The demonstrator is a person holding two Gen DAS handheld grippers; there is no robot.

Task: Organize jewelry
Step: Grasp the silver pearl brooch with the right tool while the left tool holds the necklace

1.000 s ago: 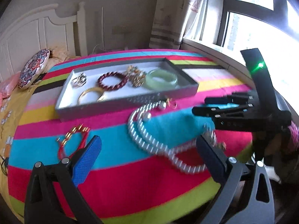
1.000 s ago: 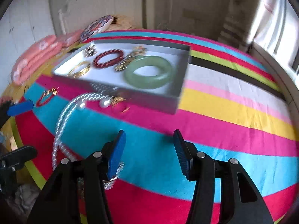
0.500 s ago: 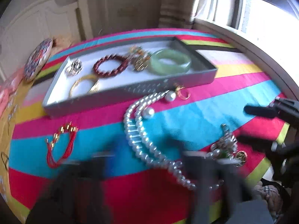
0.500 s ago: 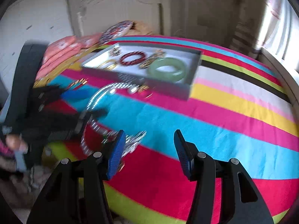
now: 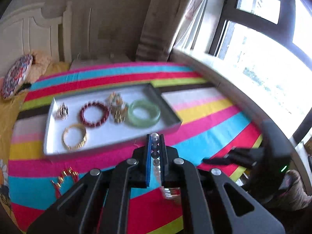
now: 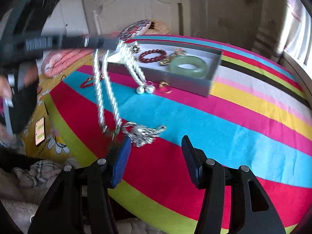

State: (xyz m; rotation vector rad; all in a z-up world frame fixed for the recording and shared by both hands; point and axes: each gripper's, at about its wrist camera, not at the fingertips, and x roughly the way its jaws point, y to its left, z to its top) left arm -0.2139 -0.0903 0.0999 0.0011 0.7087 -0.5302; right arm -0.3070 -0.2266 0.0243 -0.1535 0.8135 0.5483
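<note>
- The left gripper has its jaws clamped together on the pearl necklace; in the left wrist view beads show stacked in the narrow slit between the blue pads.
- In the right wrist view that gripper reaches in from 10 o'clock, and the necklace hangs from it in two looped strands, blurred, their lower ends touching or nearly touching the bed cover.
- The necklace's two large end pearls lie on the striped bed cover against the front wall of the grey tray.
- The right gripper has its jaws apart with nothing between them, low at 6 o'clock over the red stripe.
- A silver brooch-like piece lies on the cover just ahead of the right gripper's left pad.
- A gold ring sits on the cover beside the tray's front wall; a red beaded bracelet with gold tips lies toward 9 o'clock.
- Inside the tray: a green jade bangle at 3 o'clock, a dark red bead bracelet in the middle, a gold bangle at 7 o'clock, a small silver piece at 10 o'clock, and a gold cluster between the bead bracelet and the jade bangle.
</note>
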